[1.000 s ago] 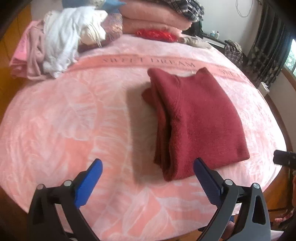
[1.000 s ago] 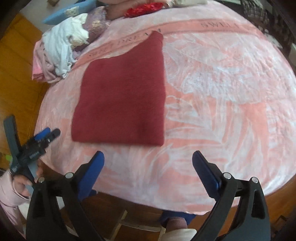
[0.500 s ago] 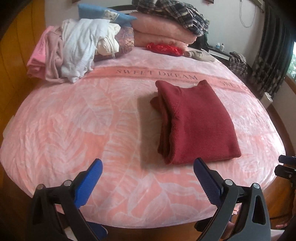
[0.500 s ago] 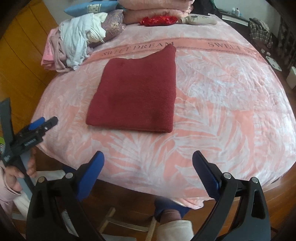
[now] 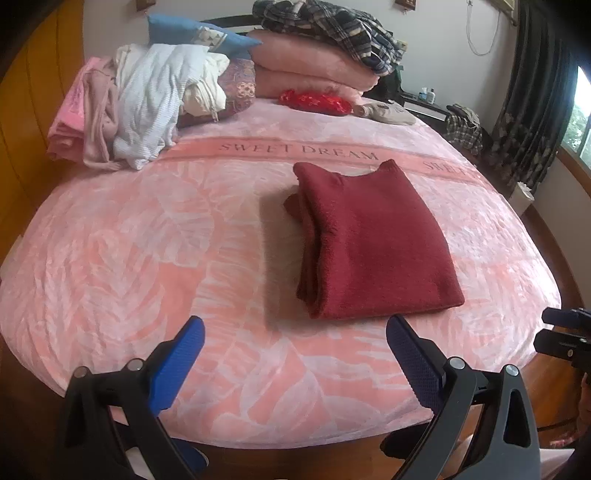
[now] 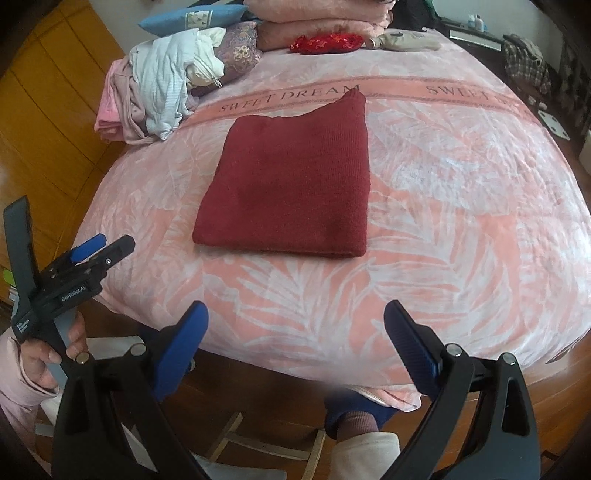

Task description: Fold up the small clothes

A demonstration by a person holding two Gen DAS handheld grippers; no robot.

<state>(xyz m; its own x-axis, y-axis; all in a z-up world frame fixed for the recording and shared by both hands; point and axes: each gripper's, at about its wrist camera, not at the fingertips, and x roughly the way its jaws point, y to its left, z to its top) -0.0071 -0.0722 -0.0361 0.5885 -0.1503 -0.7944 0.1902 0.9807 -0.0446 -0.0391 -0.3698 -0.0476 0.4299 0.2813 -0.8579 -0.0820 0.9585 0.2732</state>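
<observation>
Lying folded into a neat rectangle in the middle of the pink blanket [image 5: 155, 236]: a dark red knitted sweater [image 6: 291, 184], flat on top, its far right corner rising to a small point just under the printed "SWEET DREAM" band [image 5: 299, 149]. Showing only in the left wrist view: the stacked layers along the left side of the sweater [image 5: 373, 240], with a bit of fabric sticking out near the far left corner. Showing in the right wrist view instead: a smooth top surface and a clean near fold. Hovering over the near edge of the bed, with fingers wide apart and holding nothing: the left gripper [image 5: 295, 343]. Hanging the same way, a little beyond the bed edge, jaws spread and empty: the right gripper [image 6: 295, 328]. Also appearing in the right wrist view, at the lower left: the left gripper [image 6: 79, 260] in a hand [image 6: 44, 358]. Sitting at the far left corner, well apart from the sweater: a loose pile of white and pink clothes [image 5: 144, 103]. Resting along the far edge: folded pink blankets [image 5: 310, 70] with a plaid garment [image 5: 332, 26] on top, a blue pillow [image 5: 195, 31] and a red item [image 5: 314, 101]. Staying bare on both sides of the sweater and in front of it: wide blanket surface, ending in a rounded near edge above the wooden floor [image 6: 55, 122].
</observation>
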